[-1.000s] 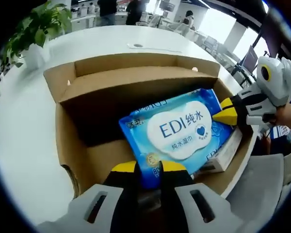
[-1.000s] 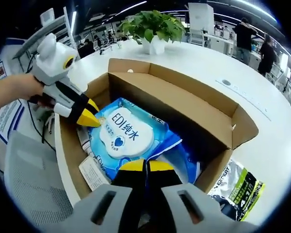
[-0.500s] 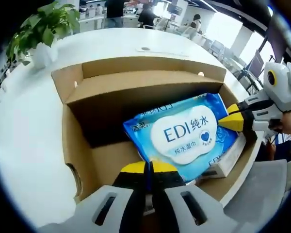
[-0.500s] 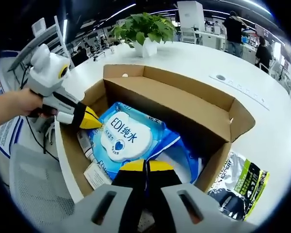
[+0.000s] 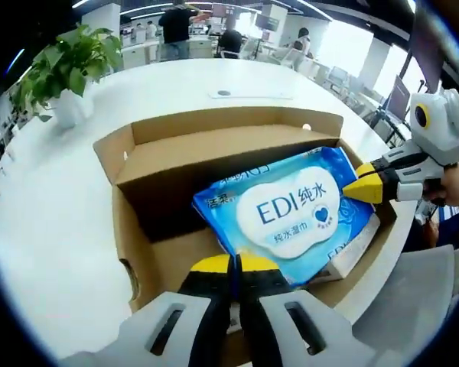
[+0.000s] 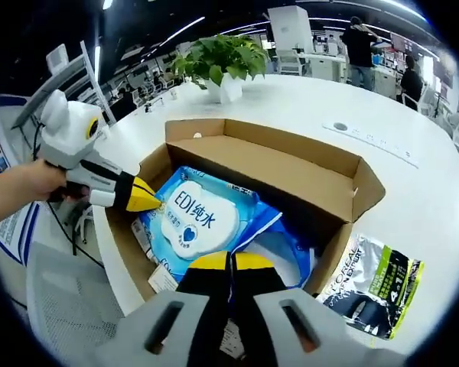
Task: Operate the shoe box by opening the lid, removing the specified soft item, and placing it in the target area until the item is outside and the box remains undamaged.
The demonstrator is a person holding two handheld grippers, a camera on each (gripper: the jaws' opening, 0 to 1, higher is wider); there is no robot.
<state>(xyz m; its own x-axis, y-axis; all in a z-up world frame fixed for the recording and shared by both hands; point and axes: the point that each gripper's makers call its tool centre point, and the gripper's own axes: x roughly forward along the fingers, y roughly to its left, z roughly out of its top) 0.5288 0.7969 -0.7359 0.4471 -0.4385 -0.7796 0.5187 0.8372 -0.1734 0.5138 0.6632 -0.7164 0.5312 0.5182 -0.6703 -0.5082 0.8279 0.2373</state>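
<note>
Both grippers, left (image 5: 235,264) and right (image 6: 229,262), pinch the pack (image 5: 291,210); they should raise it level, clear of the box (image 5: 214,149) walls.

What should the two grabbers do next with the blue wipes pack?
Probably lift it straight up a little more. Both the left gripper and right gripper look shut on the wipes pack, which tilts above the cardboard box but isn't outside yet.

Both views: close, angled down into the open shoe box (image 5: 214,153) (image 6: 291,172) from opposite ends; shared: box interior, white worktop (image 5: 53,206) (image 6: 413,176).
</note>
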